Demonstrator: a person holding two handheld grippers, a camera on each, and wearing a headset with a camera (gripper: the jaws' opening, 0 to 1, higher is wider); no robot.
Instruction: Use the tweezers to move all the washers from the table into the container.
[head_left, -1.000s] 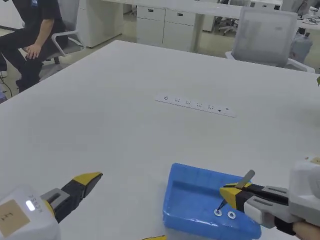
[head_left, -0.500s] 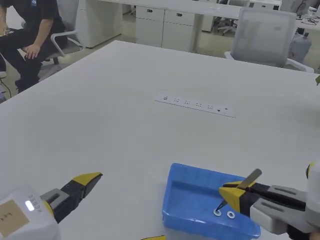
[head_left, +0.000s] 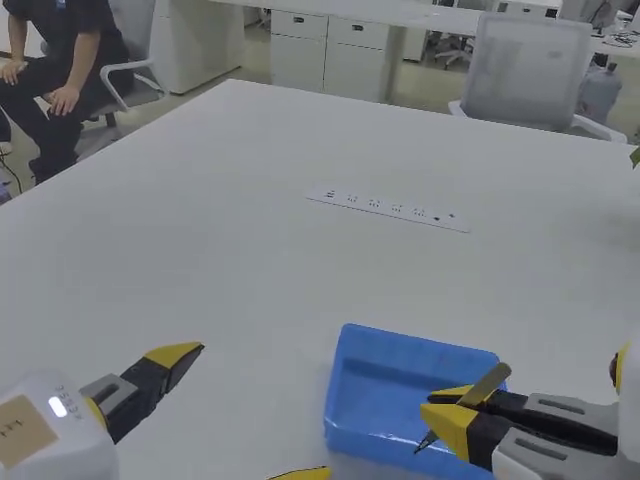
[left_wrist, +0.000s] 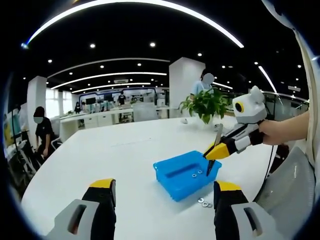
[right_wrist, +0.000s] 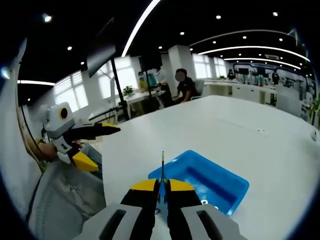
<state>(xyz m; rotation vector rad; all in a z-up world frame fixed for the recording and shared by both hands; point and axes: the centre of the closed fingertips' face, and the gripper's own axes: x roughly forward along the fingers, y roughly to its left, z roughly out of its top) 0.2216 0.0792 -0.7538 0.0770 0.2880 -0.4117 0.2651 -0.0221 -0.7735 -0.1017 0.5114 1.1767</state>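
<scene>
The right claw (head_left: 440, 410), clamped on the slim metal tweezers (head_left: 487, 383), has drawn back, so their tip is now at the near rim of the blue plastic container (head_left: 400, 345), off the two small steel washers (left_wrist: 194, 175) inside. Other washers (left_wrist: 203, 202) lie on the white table (head_left: 250, 250) just beside it. The left claw (head_left: 240, 412) stays spread apart.

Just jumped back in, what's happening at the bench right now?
A person works with two handheld grippers. The right gripper is shut on the tweezers, tips over the blue container, where two washers already lie. A few loose washers wait on the table beside it. The left gripper hangs open, holding nothing.
</scene>
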